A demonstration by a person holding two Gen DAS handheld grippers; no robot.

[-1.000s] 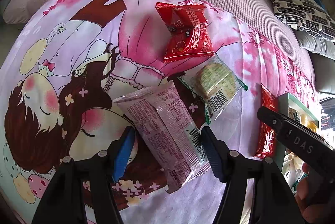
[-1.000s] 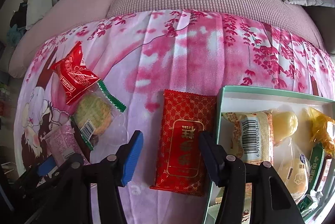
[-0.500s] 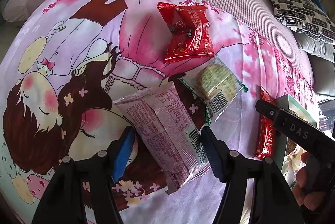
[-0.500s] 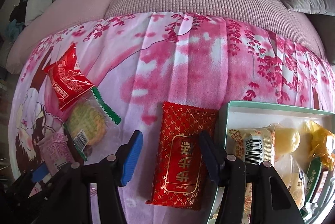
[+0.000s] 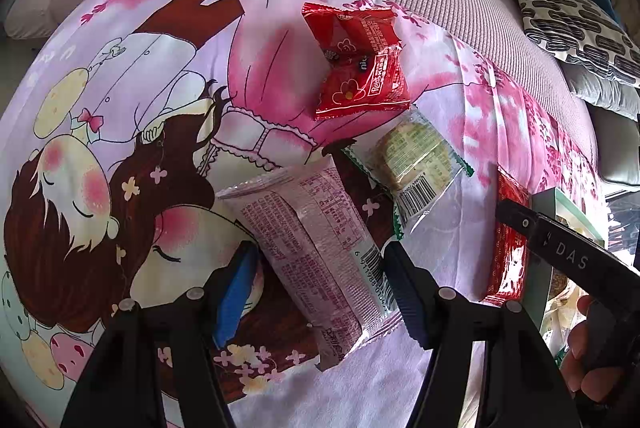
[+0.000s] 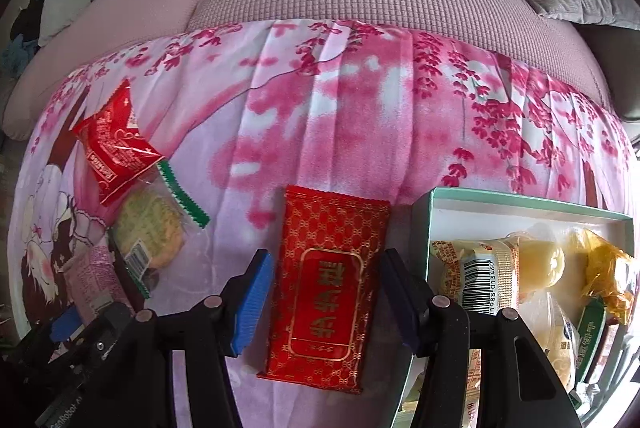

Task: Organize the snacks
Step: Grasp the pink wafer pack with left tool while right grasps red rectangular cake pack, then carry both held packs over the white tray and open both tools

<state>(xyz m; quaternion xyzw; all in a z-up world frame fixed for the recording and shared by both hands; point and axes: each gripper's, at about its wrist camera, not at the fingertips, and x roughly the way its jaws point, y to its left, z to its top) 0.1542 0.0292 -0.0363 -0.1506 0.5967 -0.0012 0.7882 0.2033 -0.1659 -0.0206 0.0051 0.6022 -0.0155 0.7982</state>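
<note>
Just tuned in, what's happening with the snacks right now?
A person is sorting snacks off a cartoon-print blanket into a green-rimmed box that already holds several. The left gripper straddles a pink packet; the right gripper straddles a red packet beside the box. Neither looks clamped. Another red packet and a clear-wrapped cookie lie loose.

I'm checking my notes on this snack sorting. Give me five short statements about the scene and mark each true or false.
1. The flat red packet with gold lettering lies between the right claw's fingers. True.
2. The mint-green open box holds no snacks. False: several wrapped snacks lie in it.
3. The pale pink printed snack bag lies between the left claw's fingers. True.
4. The clear green-edged cookie wrapper is inside the box. False: it lies on the cloth.
5. The cloth is plain white. False: a pink cartoon print.
</note>
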